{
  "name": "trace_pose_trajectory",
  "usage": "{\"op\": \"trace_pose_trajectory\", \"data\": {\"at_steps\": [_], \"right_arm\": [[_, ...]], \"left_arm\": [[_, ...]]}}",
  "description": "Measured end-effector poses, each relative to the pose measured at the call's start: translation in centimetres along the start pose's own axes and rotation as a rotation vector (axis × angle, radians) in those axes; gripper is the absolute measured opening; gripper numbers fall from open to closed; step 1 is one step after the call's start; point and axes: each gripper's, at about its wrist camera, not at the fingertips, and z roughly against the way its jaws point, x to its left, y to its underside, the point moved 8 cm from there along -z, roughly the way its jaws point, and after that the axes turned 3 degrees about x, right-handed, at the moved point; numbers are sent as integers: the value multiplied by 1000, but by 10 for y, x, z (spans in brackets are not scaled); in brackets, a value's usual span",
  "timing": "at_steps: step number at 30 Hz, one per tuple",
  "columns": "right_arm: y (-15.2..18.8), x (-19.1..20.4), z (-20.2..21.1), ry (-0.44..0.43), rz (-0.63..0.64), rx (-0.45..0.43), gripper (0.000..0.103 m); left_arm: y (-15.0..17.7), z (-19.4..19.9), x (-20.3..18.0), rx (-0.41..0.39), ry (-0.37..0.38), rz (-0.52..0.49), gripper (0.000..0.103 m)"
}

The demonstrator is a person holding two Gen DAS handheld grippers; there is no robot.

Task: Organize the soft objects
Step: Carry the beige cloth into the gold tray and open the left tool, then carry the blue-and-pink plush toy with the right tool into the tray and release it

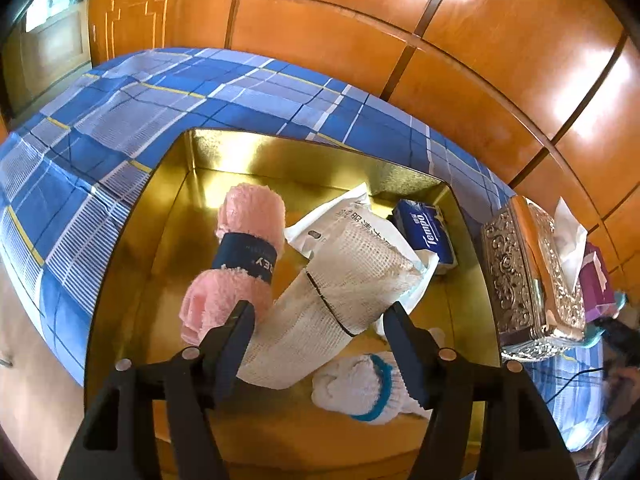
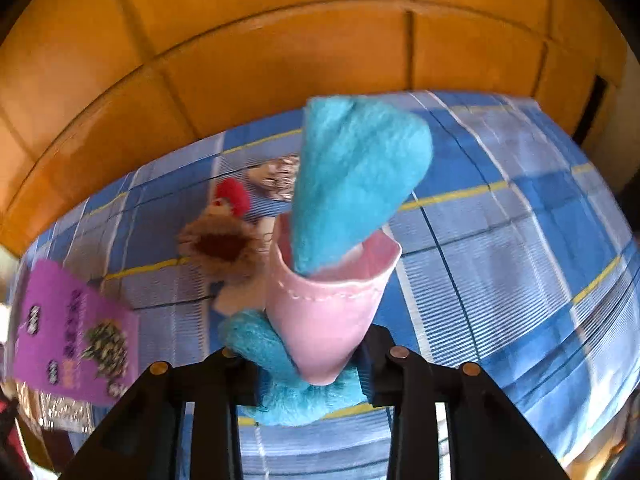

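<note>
A gold tin box (image 1: 304,152) stands on a blue plaid cloth (image 1: 120,120). Inside it lie a pink rolled towel (image 1: 244,240) with a navy band, a white mesh roll (image 1: 332,292), a white wipes packet (image 1: 340,208), a blue Tempo tissue pack (image 1: 428,228) and white gloves (image 1: 360,388) with blue cuffs. My left gripper (image 1: 318,328) hangs open over the box, its fingers either side of the mesh roll and clear of it. In the right wrist view, my right gripper (image 2: 308,372) is shut on a teal fluffy cloth with a pink cuff (image 2: 352,176), held above the plaid cloth.
A silver ornate tissue box (image 1: 528,280) stands right of the gold box. A purple packet (image 2: 76,332) and a brown plush toy with a red top (image 2: 224,240) lie on the cloth. An orange wooden panel wall (image 1: 440,40) runs behind.
</note>
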Motion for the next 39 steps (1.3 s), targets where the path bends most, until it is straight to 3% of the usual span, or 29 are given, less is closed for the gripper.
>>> {"op": "trace_pose_trajectory", "data": {"at_steps": [8, 24, 27, 31, 39], "right_arm": [[-31, 42, -4, 14, 82, 83, 33], [-101, 183, 23, 139, 393, -114, 33], [-102, 212, 30, 123, 480, -153, 33], [-85, 259, 47, 31, 648, -210, 33], [-45, 322, 54, -54, 853, -197, 33]], "left_arm": [[-3, 21, -7, -60, 27, -43, 70], [4, 36, 2, -79, 87, -29, 70], [4, 37, -1, -79, 99, -33, 70], [5, 36, -3, -74, 108, -34, 70], [4, 40, -3, -82, 98, -34, 70]]}}
